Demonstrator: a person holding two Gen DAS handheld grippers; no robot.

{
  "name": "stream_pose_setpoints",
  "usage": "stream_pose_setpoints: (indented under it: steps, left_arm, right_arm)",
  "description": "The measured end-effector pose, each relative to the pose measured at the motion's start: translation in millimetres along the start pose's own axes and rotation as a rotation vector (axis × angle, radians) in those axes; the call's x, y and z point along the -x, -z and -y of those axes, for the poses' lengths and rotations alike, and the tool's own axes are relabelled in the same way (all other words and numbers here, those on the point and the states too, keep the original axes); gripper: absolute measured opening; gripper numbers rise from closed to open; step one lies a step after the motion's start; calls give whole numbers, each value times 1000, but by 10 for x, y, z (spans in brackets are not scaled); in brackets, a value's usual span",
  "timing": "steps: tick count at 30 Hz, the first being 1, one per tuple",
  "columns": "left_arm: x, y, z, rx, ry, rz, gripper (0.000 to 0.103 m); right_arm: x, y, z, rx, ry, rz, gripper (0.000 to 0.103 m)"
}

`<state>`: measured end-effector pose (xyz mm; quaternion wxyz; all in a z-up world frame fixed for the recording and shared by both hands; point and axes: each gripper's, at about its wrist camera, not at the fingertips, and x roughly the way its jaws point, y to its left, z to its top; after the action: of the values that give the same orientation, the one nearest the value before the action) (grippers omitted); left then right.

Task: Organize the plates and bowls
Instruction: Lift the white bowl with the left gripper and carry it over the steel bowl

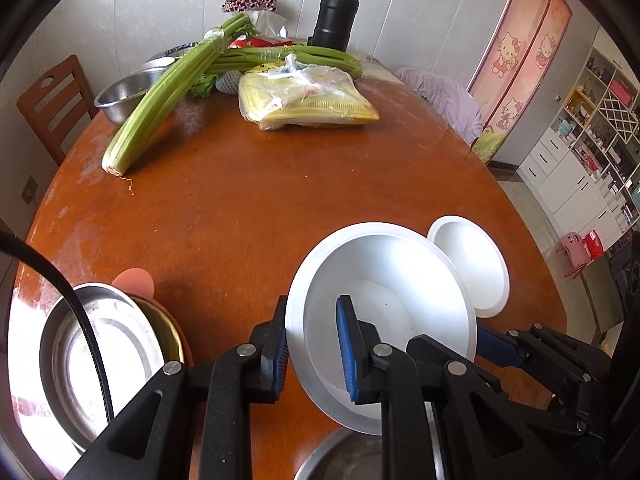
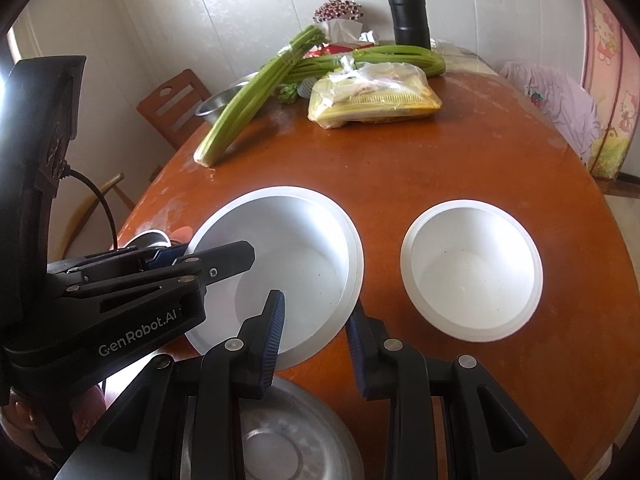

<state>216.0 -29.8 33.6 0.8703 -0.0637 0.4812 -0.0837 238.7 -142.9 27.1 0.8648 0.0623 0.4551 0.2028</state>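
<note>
At the left edge of the left wrist view, a steel plate [image 1: 100, 364] is seen resting on the tabletop [image 1: 280, 200], nested in a brass-coloured dish over a pink item. Further right, the rim of the large white bowl [image 1: 384, 300] is straddled by the left gripper [image 1: 316, 350], one blue pad outside the wall and one inside; whether the pads press the wall cannot be told. The bowl appears tilted and raised above a second steel plate [image 2: 288, 440], which is partly seen beneath it. In the right wrist view, the same bowl's near-right rim is straddled by the right gripper [image 2: 316, 344], its jaws parted with one pad inside and one outside, and contact likewise cannot be told. To the right, a small white bowl [image 2: 472, 268] is observed standing upright on the tabletop, just beside the large one and apart from it. At the far side, celery [image 1: 160, 96], a bagged yellow package [image 1: 304, 100] and a black flask [image 1: 336, 12] are noted.
</note>
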Motion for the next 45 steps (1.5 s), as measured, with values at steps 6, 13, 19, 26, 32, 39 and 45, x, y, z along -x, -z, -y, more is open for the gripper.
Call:
stream_pose_setpoints:
  steps: [6,13,19,26,32,39,45]
  left_arm:
    - [173,107,27,0,15,22,21]
    - [330,292,102,-11,19,38,21]
    - [424,493,195,-22,10,38,21]
    - [479,710,257,-40,-2,25,21]
    - [480,888,264,-52,-9,11,21]
    - [426,1021,255,-56,-16,-17,21]
    - [370,1079,231,-60,-22,-37,21]
  right_arm:
    - [151,68,-71,15,-2,20,32]
    - [326,227,-128,30,-9,39,32]
    - [422,383,-148,47,-7,41,33]
    - [498,564,-175,71,-10,30,33]
    - [529,710,-193,82,-10,11,33]
    - [481,830,-218,98,-3,-20,33]
    - [432,880,-226,106,-5,-43,33]
